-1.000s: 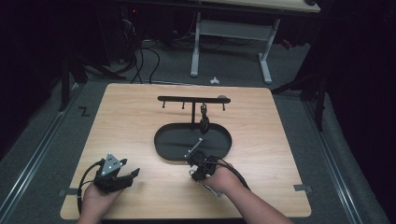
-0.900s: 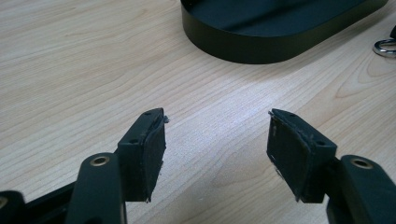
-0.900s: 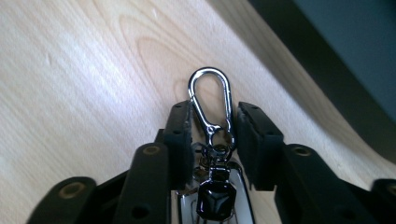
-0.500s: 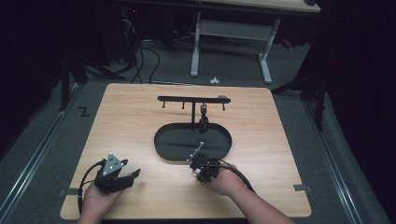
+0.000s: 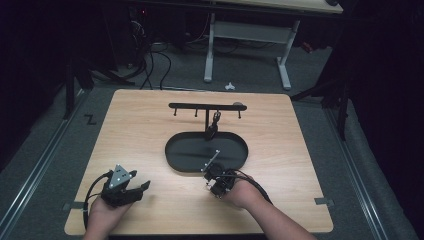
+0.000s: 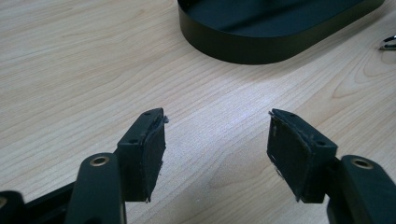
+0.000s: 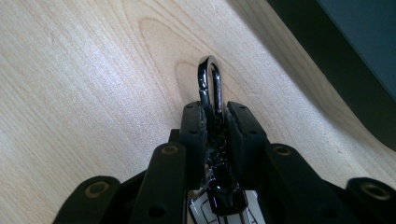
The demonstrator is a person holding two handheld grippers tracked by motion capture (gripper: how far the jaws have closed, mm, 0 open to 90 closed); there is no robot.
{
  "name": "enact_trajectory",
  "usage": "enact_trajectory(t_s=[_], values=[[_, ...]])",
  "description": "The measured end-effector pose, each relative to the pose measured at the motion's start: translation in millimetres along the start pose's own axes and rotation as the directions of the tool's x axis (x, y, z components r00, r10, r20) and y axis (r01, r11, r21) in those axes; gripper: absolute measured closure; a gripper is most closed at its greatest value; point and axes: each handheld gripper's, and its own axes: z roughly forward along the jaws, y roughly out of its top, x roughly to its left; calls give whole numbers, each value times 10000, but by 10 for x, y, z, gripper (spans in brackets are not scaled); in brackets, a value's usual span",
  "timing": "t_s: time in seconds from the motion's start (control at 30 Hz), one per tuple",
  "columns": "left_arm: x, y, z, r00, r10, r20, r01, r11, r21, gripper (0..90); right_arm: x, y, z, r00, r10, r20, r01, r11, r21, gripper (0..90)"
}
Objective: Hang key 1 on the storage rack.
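We saw the right gripper (image 7: 215, 122), jaws just reopening slightly, pinch a keyring (image 7: 211, 88) beside the tray (image 5: 180, 150); left gripper (image 6: 217, 149) gaped empty.

The black oval tray (image 5: 180, 155) lies mid-table on the light wooden table (image 5: 140, 125). Behind it stands the thin black hook rack (image 5: 200, 106). A dark metal keyring clip (image 7: 211, 86) lies just before the tray.

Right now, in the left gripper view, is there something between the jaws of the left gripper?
No, the left gripper stands open above the bare wooden table, with nothing between its pads.
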Motion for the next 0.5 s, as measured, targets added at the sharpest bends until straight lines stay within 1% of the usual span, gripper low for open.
enact_trajectory(t_s=[0.03,0.1,0.13,0.17,0.27,0.3,0.33,0.37,0.5], values=[[-3,0,1,10000,-24,2,24,10000,-21,374,4,0,0,10000,14,-19,-14,10000,2,770],[-5,1,1,10000,-16,19,16,10000,-6,374,4,-1,2,9999,-133,44,133,9999,-18,771],[-7,1,2,10000,6,18,-6,10000,12,374,11,-2,1,10000,-78,38,78,10000,-19,775],[-8,1,3,10000,23,22,-23,10000,25,374,13,-7,0,9998,-170,51,170,9999,-28,801],[-12,0,6,10000,38,17,-38,10000,27,373,7,-17,-1,9998,-193,24,193,9998,-68,807],[-12,0,6,10000,43,16,-43,10000,28,373,2,-17,-1,9996,-269,41,270,9996,-85,809],[-12,0,6,10000,45,25,-45,10000,24,373,1,-18,-1,9996,-266,50,266,9996,-92,811],[-12,0,7,10000,50,29,-50,10000,26,373,7,-25,0,9999,-146,75,147,9997,-194,813],[-11,0,6,10000,52,20,-52,10000,11,373,-7,-36,3,9997,-244,39,245,9992,-318,813]])
